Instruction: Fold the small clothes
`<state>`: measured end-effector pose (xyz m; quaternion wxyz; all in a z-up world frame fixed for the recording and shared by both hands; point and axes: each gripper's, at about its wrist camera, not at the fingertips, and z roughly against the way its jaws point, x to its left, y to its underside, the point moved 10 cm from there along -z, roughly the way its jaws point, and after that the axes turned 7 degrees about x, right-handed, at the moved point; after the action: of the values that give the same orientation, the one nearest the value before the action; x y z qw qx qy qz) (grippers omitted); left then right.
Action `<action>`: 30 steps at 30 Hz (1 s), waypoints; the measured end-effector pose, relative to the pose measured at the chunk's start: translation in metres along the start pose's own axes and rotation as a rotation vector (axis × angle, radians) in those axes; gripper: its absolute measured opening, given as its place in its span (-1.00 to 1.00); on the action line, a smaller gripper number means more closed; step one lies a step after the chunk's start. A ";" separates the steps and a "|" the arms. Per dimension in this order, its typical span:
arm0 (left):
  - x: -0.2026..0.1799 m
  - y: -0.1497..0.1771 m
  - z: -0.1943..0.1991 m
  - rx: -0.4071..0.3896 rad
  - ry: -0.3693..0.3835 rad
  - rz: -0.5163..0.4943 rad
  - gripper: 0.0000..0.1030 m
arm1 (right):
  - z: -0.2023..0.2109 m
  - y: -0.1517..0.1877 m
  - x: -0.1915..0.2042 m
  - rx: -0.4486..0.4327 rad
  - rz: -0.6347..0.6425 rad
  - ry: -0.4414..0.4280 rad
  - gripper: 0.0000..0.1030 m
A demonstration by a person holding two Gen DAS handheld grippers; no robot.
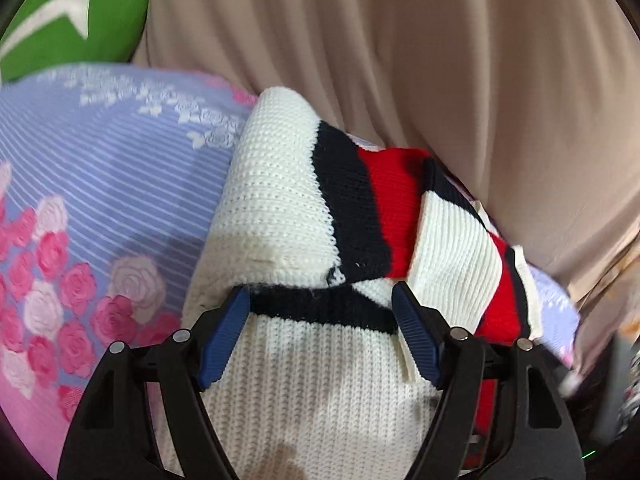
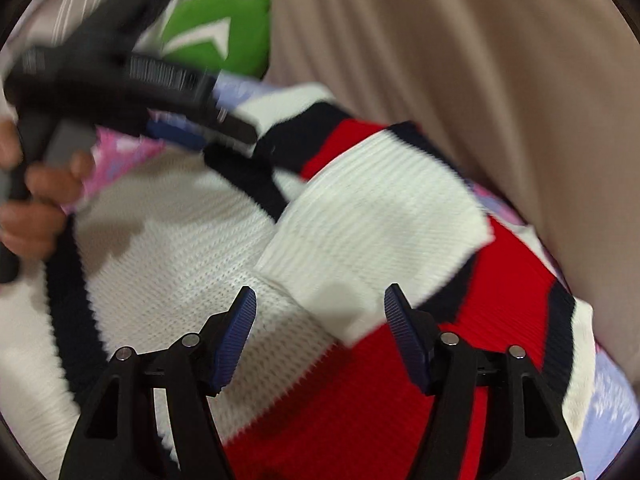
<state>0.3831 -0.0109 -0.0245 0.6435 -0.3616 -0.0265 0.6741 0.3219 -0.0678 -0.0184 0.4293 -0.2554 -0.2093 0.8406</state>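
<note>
Left tool [image 1: 320, 308] gaping open right over the knit sweater [image 1: 288, 200], pads not pinching anything; right tool [image 2: 320, 308] same deal, spread wide above the red panel. One sweater only: white chunky knit, navy and red stripes, bunched up on a lilac rose-print sheet [image 1: 100, 184]. Beige curtain [image 1: 400, 40] behind, one green cushion [image 1: 76, 12] off in the corner.
</note>
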 end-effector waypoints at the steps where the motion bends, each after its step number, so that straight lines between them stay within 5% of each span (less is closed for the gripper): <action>1: 0.001 -0.003 -0.003 0.009 0.005 0.013 0.37 | -0.003 -0.004 -0.002 -0.005 -0.031 -0.030 0.11; 2: 0.007 -0.005 -0.005 0.018 -0.001 0.024 0.27 | -0.004 -0.006 -0.006 0.003 -0.061 -0.054 -0.46; 3: 0.010 -0.010 -0.008 0.026 -0.012 0.032 -0.10 | -0.002 -0.009 -0.018 0.012 -0.127 -0.059 -0.88; 5: 0.012 -0.018 -0.010 0.026 -0.027 0.033 -0.69 | 0.028 -0.019 -0.044 -0.092 -0.244 -0.122 -0.92; 8: 0.019 -0.028 0.010 -0.043 -0.034 0.042 -0.80 | 0.089 -0.012 -0.109 -0.264 -0.466 -0.143 -0.92; 10: 0.025 -0.034 0.027 -0.103 -0.069 0.033 -0.81 | 0.120 0.019 -0.168 -0.340 -0.637 -0.090 -0.92; 13: 0.034 -0.032 0.024 -0.103 -0.085 0.029 -0.80 | 0.100 0.084 -0.233 -0.245 -0.840 -0.034 -0.92; 16: 0.031 -0.012 -0.007 -0.001 -0.068 0.019 -0.80 | 0.047 0.129 -0.238 -0.077 -0.910 -0.045 -0.92; 20: 0.027 -0.004 -0.014 -0.050 -0.128 -0.036 -0.75 | 0.047 0.132 -0.233 -0.131 -0.949 -0.101 -0.75; 22: 0.026 -0.004 -0.010 -0.061 -0.110 -0.040 -0.51 | 0.050 0.130 -0.234 -0.142 -0.949 -0.146 -0.57; 24: 0.030 -0.005 -0.006 -0.078 -0.061 -0.012 -0.03 | 0.050 0.133 -0.234 -0.164 -0.967 -0.194 -0.19; 26: 0.032 -0.004 -0.001 -0.097 -0.030 0.011 -0.02 | 0.049 0.134 -0.234 -0.170 -0.968 -0.217 -0.14; 28: 0.033 -0.007 0.005 -0.125 -0.039 0.009 -0.02 | 0.050 0.135 -0.236 -0.148 -0.938 -0.182 -0.14; 29: 0.034 -0.008 0.011 -0.145 -0.053 0.006 -0.07 | 0.052 0.129 -0.232 -0.145 -0.919 -0.169 -0.32; 30: 0.035 -0.009 0.015 -0.163 -0.068 -0.001 -0.18 | 0.063 0.123 -0.231 -0.169 -0.895 -0.176 -0.89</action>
<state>0.3859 0.0282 -0.0249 0.6108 -0.3899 -0.1033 0.6813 0.3233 -0.3343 0.0184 0.7081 -0.1016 -0.4025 0.5712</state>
